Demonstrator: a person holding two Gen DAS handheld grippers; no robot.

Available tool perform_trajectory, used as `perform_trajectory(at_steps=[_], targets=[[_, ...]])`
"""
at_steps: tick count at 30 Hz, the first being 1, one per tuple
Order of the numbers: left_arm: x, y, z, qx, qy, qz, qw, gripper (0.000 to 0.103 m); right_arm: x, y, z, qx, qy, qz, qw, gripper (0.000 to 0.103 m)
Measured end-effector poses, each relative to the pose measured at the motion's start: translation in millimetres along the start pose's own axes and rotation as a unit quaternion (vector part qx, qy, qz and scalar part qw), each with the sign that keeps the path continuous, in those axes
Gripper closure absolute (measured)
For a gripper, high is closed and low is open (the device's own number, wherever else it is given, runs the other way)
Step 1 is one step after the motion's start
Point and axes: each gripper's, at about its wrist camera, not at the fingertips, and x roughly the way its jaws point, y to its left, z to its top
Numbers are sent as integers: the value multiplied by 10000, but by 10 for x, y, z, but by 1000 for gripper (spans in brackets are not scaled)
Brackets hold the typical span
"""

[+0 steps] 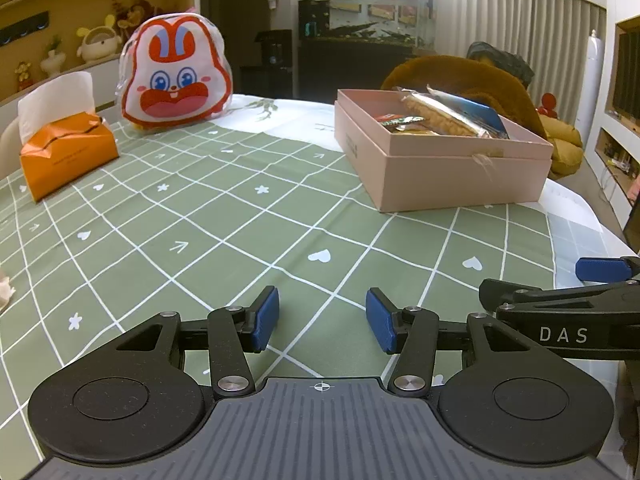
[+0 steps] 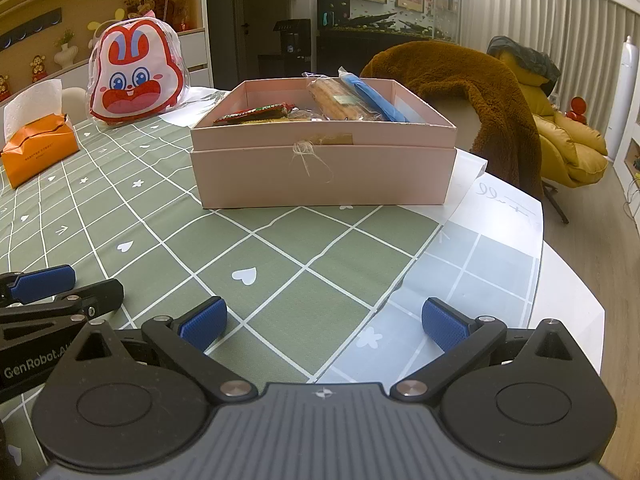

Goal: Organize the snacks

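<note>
Across the whole foreground you have the table (image 2: 280, 248), draped in a green grid-patterned cloth (image 1: 224, 216) with white hearts, stars and arrows; its right edge shows a paler panel and then bare white tabletop. Behind its far right side a chair is hidden under a brown fleece throw (image 2: 472, 92), so you cannot make out its frame.

Next in size, the pink box (image 2: 324, 176) stands open toward the far right of the table, a frayed bit of twine hanging on its front wall. Your snacks are inside it: a clear-wrapped biscuit pack (image 2: 340, 100) and a blue packet (image 2: 376, 100) lean against the back right and stick up over the rim, while a red-and-green wrapper (image 2: 256, 114) lies low on the left. The box walls cut off whatever lies beneath them, and the printing is too small to read.

At the far left, a rabbit-face bag (image 1: 176, 76) stands upright, with an orange tissue pack (image 1: 68, 152) nearer you, a white tissue rising from it.

Your left hand-held gripper (image 1: 322, 318) hangs low over the cloth, jaws moderately apart and holding nothing. Your right hand-held gripper (image 2: 324, 324) sits just beside it, spread wider and equally bare. Each camera catches only a cut-off side of the other tool.
</note>
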Motion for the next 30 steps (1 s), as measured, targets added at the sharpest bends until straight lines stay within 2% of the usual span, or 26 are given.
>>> perform_trajectory(at_steps=[30], targets=[[1,-26,-6,77,-9,-67,9999,48,0,3,2,0,2,-1,10000,0]])
